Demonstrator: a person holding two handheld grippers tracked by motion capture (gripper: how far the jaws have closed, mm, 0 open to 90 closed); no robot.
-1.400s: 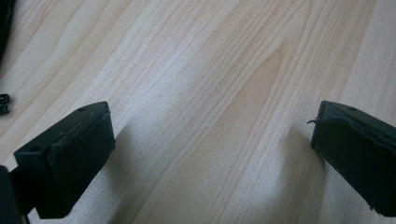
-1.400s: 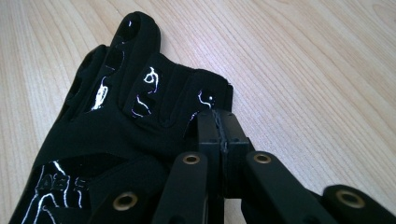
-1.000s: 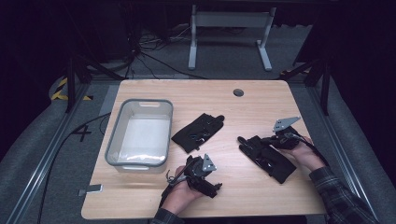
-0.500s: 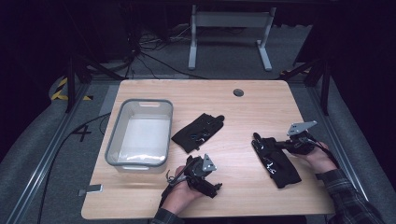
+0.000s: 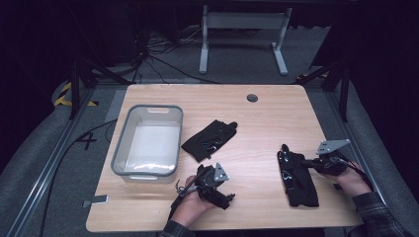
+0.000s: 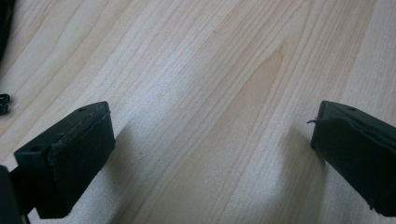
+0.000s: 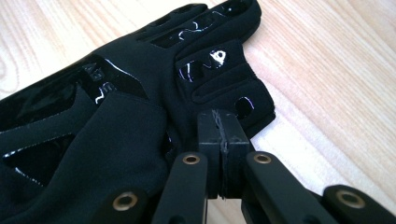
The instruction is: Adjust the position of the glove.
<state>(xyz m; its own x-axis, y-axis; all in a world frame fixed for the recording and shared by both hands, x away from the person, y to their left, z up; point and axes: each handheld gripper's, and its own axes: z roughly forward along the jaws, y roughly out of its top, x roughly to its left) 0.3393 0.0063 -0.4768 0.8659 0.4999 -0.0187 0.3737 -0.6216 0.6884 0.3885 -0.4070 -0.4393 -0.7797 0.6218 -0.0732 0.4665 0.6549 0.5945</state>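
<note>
My right gripper (image 5: pixel 310 163) has its jaws pressed together, pinching the edge of the black glove (image 5: pixel 297 177) lying at the table's (image 5: pixel 276 113) right front. My left gripper (image 5: pixel 223 196) rests near the front edge, jaws wide over bare wood. A second glove (image 5: pixel 209 139) lies just beside the grey bin (image 5: pixel 148 143)
</note>
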